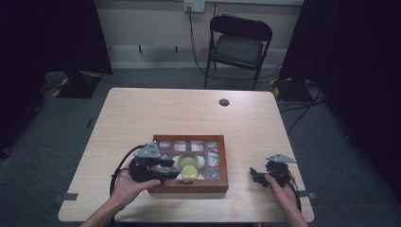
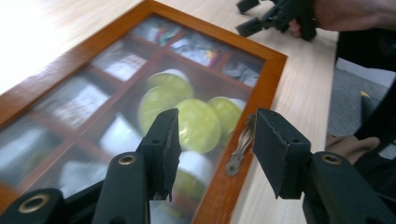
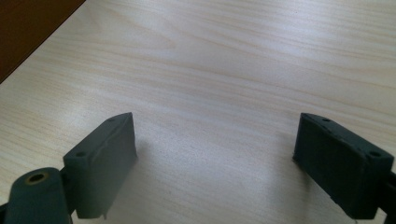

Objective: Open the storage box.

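Observation:
A wooden box (image 1: 189, 185) with several compartments sits near the table's front edge. Under its clear lid lie yellow-green round pieces (image 1: 188, 161) and small packets. My left gripper (image 1: 174, 169) reaches in from the box's left side. In the left gripper view, the left gripper (image 2: 215, 140) hovers over the lid with its jaws apart and nothing pressed between them. Below the gap I see the round pieces (image 2: 198, 125) and a small silvery clasp-like piece (image 2: 239, 148) on the box rim (image 2: 266, 88). To the right of the box, my right gripper (image 1: 257, 176) rests low and open. The right gripper (image 3: 215, 158) has bare tabletop between its jaws.
The light wood table (image 1: 189, 113) stretches bare behind the box, with a dark round cable hole (image 1: 224, 102) near its far edge. A black folding chair (image 1: 239, 45) stands beyond the table. A corner of the box (image 3: 28, 28) shows at the upper left of the right gripper view.

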Demonstrator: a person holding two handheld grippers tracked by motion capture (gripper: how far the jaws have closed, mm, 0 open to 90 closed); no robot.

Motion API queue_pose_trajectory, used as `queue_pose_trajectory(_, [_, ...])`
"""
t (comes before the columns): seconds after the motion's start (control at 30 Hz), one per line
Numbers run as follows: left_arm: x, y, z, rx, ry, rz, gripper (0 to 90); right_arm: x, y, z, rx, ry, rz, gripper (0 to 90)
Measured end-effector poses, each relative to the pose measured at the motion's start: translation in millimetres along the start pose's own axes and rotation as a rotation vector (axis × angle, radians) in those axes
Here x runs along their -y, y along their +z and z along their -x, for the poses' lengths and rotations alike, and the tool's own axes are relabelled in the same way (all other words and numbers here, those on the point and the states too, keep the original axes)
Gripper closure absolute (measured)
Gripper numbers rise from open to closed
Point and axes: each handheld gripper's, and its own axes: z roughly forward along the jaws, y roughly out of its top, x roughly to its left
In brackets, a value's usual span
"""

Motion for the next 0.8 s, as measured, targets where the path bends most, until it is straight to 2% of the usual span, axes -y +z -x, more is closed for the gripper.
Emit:
queue_pose_trajectory(0.03, [-1.3, 1.6, 0.6, 0.0, -0.005, 0.0, 50.4, 0.0, 0.0, 0.0, -0.001, 0.0, 0.001, 12.0])
queue_pose_trajectory(0.07, [-2.9, 6.1, 1.8, 0.046, -0.009, 0.018, 51.9, 0.0, 0.0, 0.0, -0.001, 0.0, 0.0, 12.0])
queue_pose_trajectory(0.1, [-3.6, 9.7, 3.0, 0.062, -0.001, 0.014, 53.1, 0.0, 0.0, 0.0, -0.001, 0.0, 0.0, 12.0])
queue_pose_trajectory(0.13, [-3.6, 9.7, 3.0, 0.062, -0.001, 0.014, 53.3, 0.0, 0.0, 0.0, -0.001, 0.0, 0.0, 12.0])
queue_pose_trajectory(0.17, [-3.9, 14.7, 5.1, 0.07, 0.008, -0.003, 53.6, 0.0, 0.0, 0.0, -0.001, 0.0, 0.0, 12.0])
queue_pose_trajectory(0.2, [-2.7, 21.8, 7.0, 0.111, 0.016, -0.019, 53.8, 0.0, 0.0, -0.1, -0.001, 0.0, 0.0, 12.0])
queue_pose_trajectory(0.27, [-1.2, 27.4, 8.5, 0.133, 0.014, -0.036, 53.1, 0.0, 0.0, -0.1, -0.001, 0.0, 0.0, 12.0])
queue_pose_trajectory(0.37, [0.4, 31.4, 8.3, 0.161, 0.005, -0.028, 55.6, 0.0, 0.0, -0.1, 0.0, 0.0, 0.001, 12.0])
queue_pose_trajectory(0.4, [0.7, 31.8, 8.4, 0.161, 0.008, -0.027, 59.7, 0.0, 0.0, -0.1, -0.001, 0.0, 0.0, 12.0])
queue_pose_trajectory(0.53, [1.6, 33.1, 8.9, 0.158, 0.015, -0.025, 66.8, 0.0, 0.0, -0.1, -0.001, 0.0, 0.0, 12.0])
queue_pose_trajectory(0.57, [2.2, 34.4, 9.0, 0.164, 0.03, -0.041, 66.8, 0.0, 0.0, -0.1, -0.001, 0.0, 0.001, 12.0])
queue_pose_trajectory(0.6, [3.5, 37.1, 10.2, 0.157, 0.043, -0.054, 70.4, 0.0, 0.0, -0.1, -0.001, 0.0, 0.0, 12.0])
queue_pose_trajectory(0.8, [5.3, 40.3, 9.8, 0.142, 0.055, -0.055, 74.7, 0.0, 0.0, -0.1, -0.001, 0.0, 0.0, 12.1])
